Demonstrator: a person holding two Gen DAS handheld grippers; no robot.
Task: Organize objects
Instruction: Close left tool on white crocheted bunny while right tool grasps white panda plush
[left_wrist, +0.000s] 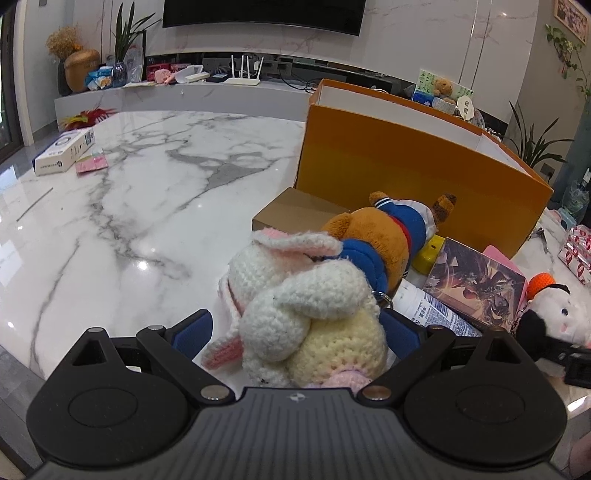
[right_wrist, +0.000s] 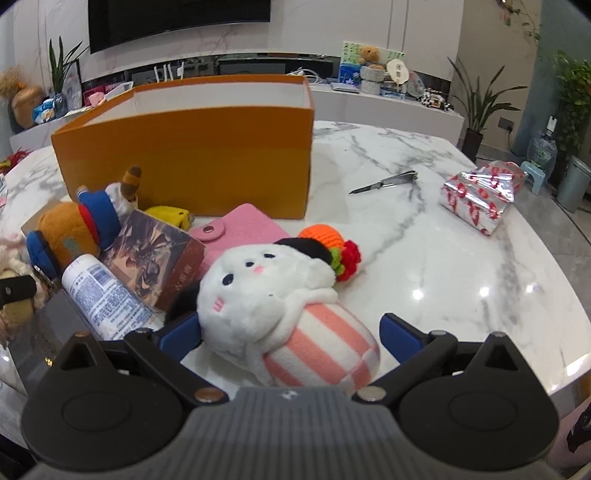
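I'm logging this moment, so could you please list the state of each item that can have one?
orange box: open-topped, upright
pink pouch: snapped shut
left gripper: open around crocheted bunny
right gripper: open around striped plush
tube: lying down

The white box (left_wrist: 63, 151) at the table's far left bears a round logo, seemingly "hp". The tube (right_wrist: 107, 295) carries dense print, too small to read.

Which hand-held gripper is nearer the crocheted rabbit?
Left. The left hand-held gripper has the crocheted rabbit between its open fingers. The right hand-held gripper sits further right, straddling the striped white plush, with the spray can between them.
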